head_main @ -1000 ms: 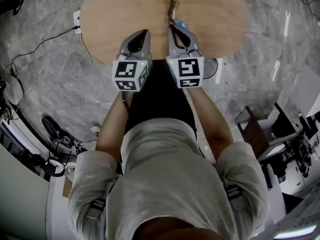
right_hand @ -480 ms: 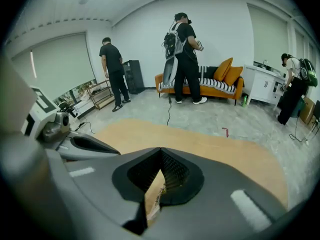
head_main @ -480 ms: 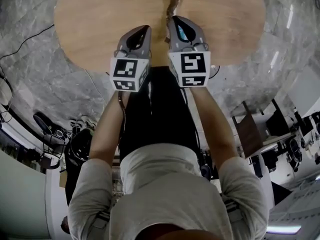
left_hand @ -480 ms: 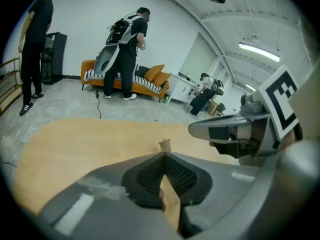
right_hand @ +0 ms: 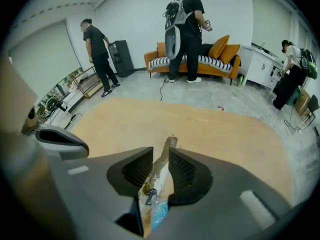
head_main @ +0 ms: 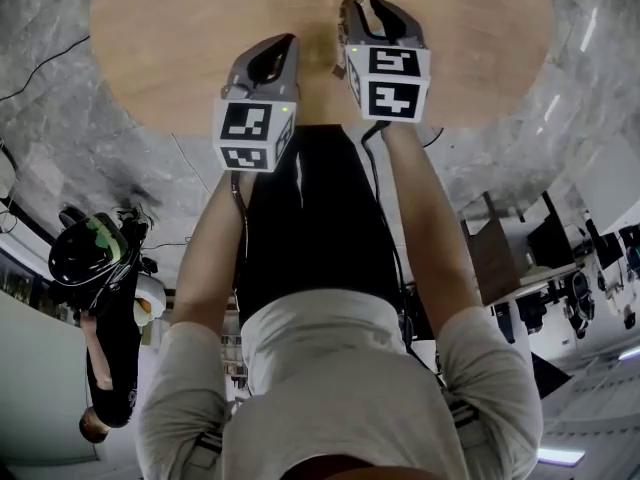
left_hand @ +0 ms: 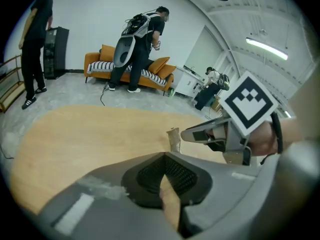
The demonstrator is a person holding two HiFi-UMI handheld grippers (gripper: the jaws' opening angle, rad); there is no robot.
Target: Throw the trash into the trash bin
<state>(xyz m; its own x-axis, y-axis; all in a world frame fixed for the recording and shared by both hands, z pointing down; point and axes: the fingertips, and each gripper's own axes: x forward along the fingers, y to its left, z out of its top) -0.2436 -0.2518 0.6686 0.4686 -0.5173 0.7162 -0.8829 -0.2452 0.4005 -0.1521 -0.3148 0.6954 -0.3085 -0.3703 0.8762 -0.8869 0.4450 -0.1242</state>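
Grey marbled floor (head_main: pixel 60 168) surrounds an oval wooden worktop (head_main: pixel 180 38), with an orange sofa (right_hand: pixel 220 59) and several standing people against the far white wall. Both tools hang over the worktop's near edge, side by side and tilted downward. The right tool (right_hand: pixel 161 156) is opening its jaws, and a crumpled clear-and-brown wrapper (right_hand: pixel 157 179) stands upright in the gap between the pads, its top poking past the tips. Whether its lower end touches the wood cannot be told. The left tool (left_hand: pixel 164 176) has its jaws closed together on nothing.
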